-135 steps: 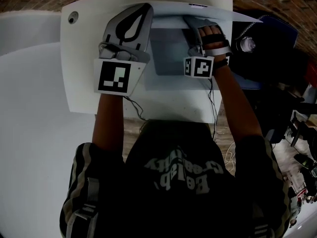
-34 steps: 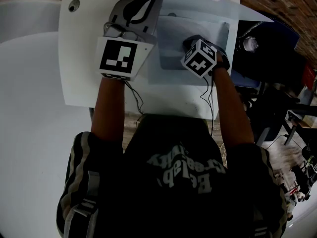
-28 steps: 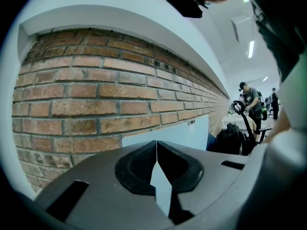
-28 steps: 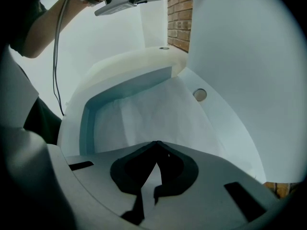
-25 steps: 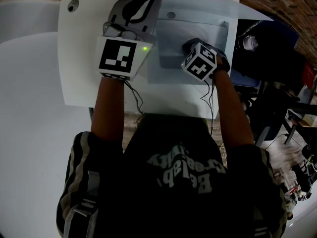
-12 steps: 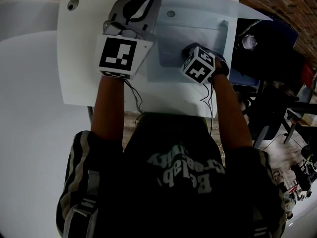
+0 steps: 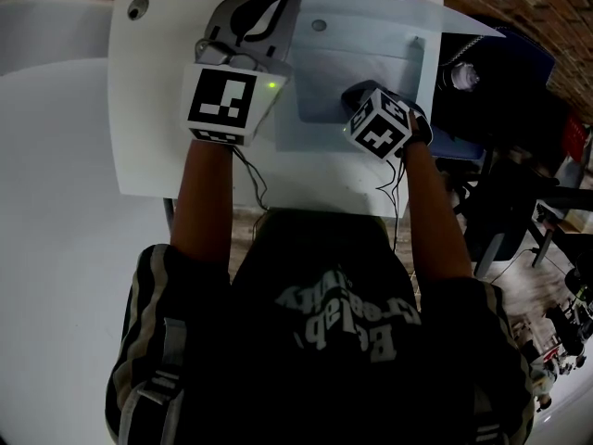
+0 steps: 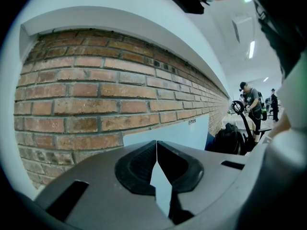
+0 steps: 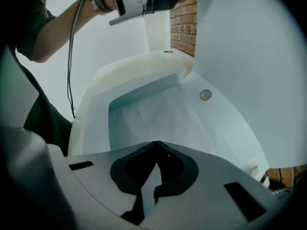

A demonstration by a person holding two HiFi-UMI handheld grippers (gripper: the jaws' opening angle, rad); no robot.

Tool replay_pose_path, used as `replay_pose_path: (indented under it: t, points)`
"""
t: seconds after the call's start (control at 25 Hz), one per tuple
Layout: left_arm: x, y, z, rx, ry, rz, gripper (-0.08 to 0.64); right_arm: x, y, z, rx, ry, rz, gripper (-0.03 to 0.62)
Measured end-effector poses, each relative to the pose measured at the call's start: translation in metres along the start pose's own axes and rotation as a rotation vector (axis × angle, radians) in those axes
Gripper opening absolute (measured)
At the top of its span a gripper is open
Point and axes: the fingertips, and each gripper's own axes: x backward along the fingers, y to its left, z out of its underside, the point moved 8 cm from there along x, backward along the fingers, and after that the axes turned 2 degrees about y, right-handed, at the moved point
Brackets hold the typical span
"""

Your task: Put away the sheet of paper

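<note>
**A:** Paper, where?

**B:** The sheet of paper [image 9: 163,116] lies flat on the floor of a compartment [image 9: 144,87] sunk into the right half of the tabletop [image 7: 148,109]. It is lightly creased and covers most of that floor.

**A:** Lid?

**B:** The lid [image 9: 249,56] is raised, standing up from the far side of the compartment, along the tabletop's far edge. A brick wall [image 8: 96,90] is behind it.

**A:** Left claw?

**B:** The left claw [image 8: 156,143] has its jaws together at the tips, with nothing seen between them. It points about level toward the wall. It sits over the tabletop's far edge, just beside the lid's left edge. Can't tell whether it touches the lid.

**A:** Right claw?

**B:** The right claw [image 9: 156,143] is closed too, tips meeting, with no grip on anything. It points steeply down into the compartment, over the near part of the paper. Can't tell whether it touches the sheet.

**A:** Anything else?

**B:** There is a small round disc [image 9: 205,95] just beyond the compartment's far left corner. There is also a round hole [image 7: 137,9] at the tabletop's far left corner, well apart from both claws.
</note>
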Motion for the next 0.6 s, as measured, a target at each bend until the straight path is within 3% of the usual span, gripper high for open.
replay_pose_path:
  t: [0.32,0.6]
  points:
    - [0.004,-0.003,0.003,-0.004,0.013,0.005,0.003,0.037,-0.009,-0.004,-0.072,-0.127,0.163,-0.006]
    - [0.008,-0.008,0.01,-0.001,0.037,0.009,0.003,0.08,-0.015,-0.007,-0.193,-0.274,0.392,-0.006]
